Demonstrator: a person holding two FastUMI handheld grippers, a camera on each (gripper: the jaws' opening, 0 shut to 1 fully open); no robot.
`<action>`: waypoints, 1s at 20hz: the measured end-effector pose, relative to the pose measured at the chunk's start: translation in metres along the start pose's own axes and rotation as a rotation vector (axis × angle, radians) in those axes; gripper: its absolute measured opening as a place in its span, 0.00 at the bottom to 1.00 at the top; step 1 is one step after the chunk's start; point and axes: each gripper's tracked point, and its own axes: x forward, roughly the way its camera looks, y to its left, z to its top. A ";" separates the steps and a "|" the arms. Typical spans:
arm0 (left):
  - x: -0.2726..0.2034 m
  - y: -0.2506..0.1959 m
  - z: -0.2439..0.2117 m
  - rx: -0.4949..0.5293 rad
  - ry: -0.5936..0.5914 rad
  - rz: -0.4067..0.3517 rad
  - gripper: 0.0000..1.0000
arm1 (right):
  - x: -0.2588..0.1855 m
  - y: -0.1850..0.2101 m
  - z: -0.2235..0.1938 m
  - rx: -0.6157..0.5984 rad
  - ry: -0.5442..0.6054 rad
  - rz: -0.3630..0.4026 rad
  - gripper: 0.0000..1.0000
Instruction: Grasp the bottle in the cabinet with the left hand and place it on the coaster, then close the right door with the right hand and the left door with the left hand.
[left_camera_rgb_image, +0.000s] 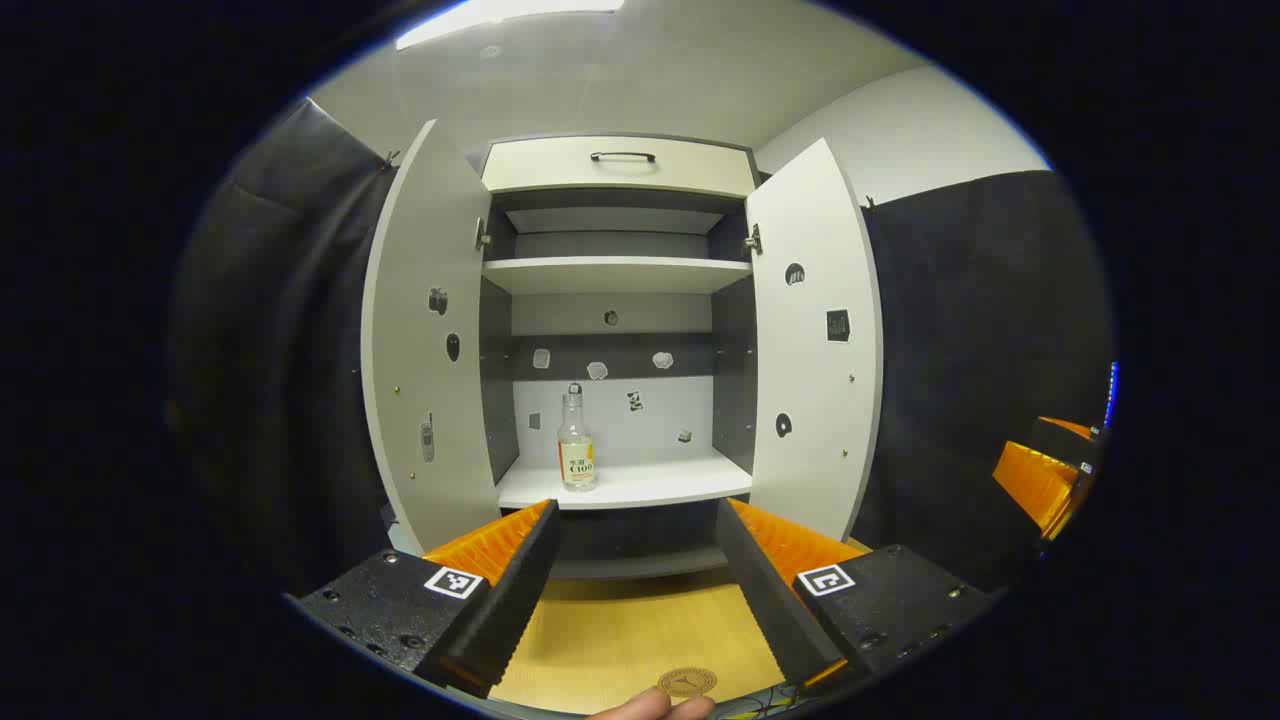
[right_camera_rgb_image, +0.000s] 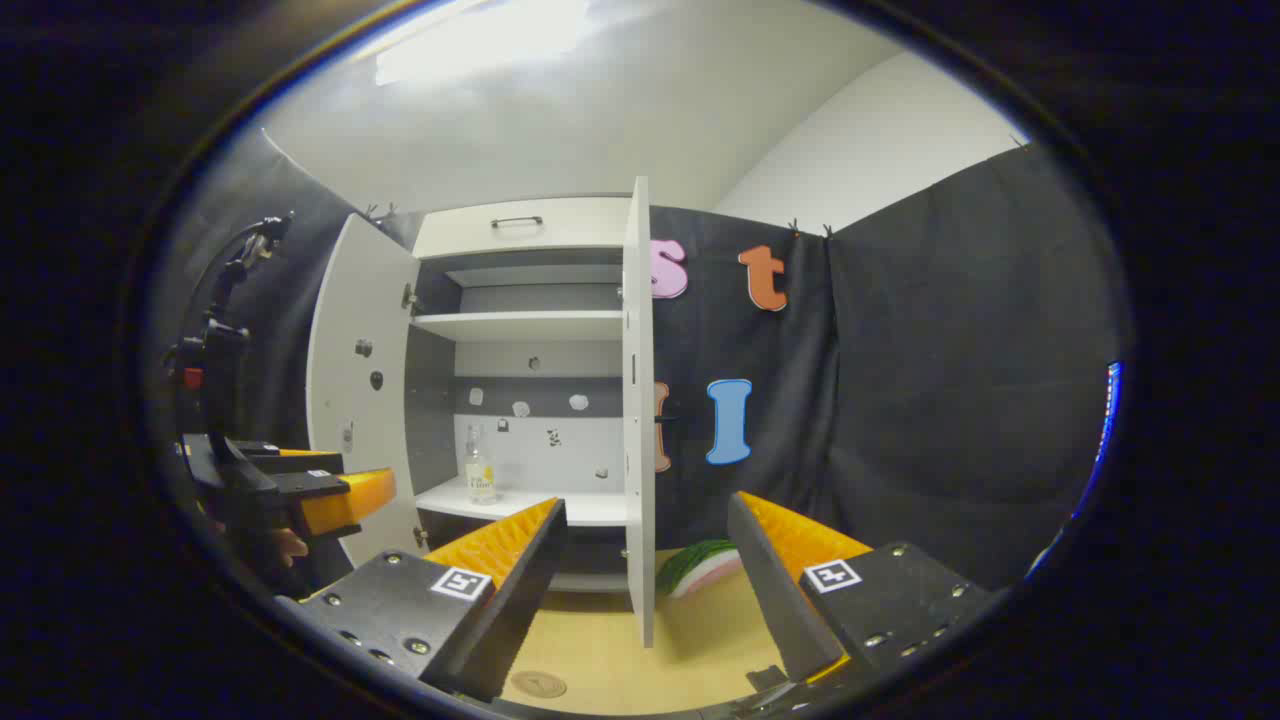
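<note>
A clear glass bottle (left_camera_rgb_image: 576, 444) with a yellow and white label stands upright on the cabinet's lower shelf (left_camera_rgb_image: 640, 484), towards its left side; the right gripper view has the bottle (right_camera_rgb_image: 479, 468) too. Both cabinet doors stand wide: the left door (left_camera_rgb_image: 425, 340) and the right door (left_camera_rgb_image: 815, 340), which I see edge-on as the right door (right_camera_rgb_image: 637, 400). A round brown coaster (left_camera_rgb_image: 687, 682) lies on the wooden table near me. My left gripper (left_camera_rgb_image: 640, 520) is open, short of the shelf and empty. My right gripper (right_camera_rgb_image: 650, 520) is open, with the right door's edge between its fingers' lines.
The wooden table (left_camera_rgb_image: 620, 630) lies below the cabinet. A drawer with a dark handle (left_camera_rgb_image: 622, 156) tops the cabinet, and an upper shelf (left_camera_rgb_image: 615, 272) is bare. A green, white and pink watermelon-slice object (right_camera_rgb_image: 700, 568) lies on the table behind the right door. A fingertip (left_camera_rgb_image: 650, 708) shows at the bottom.
</note>
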 end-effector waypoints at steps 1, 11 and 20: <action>0.004 0.000 0.002 -0.002 -0.005 -0.002 0.98 | 0.004 0.004 0.000 0.008 0.003 0.015 0.98; 0.058 0.026 0.021 0.004 -0.030 -0.003 0.99 | 0.061 0.028 0.005 0.012 -0.032 0.053 0.94; 0.110 0.040 -0.008 0.028 -0.021 0.012 0.98 | 0.095 0.054 -0.007 -0.005 -0.042 0.105 0.98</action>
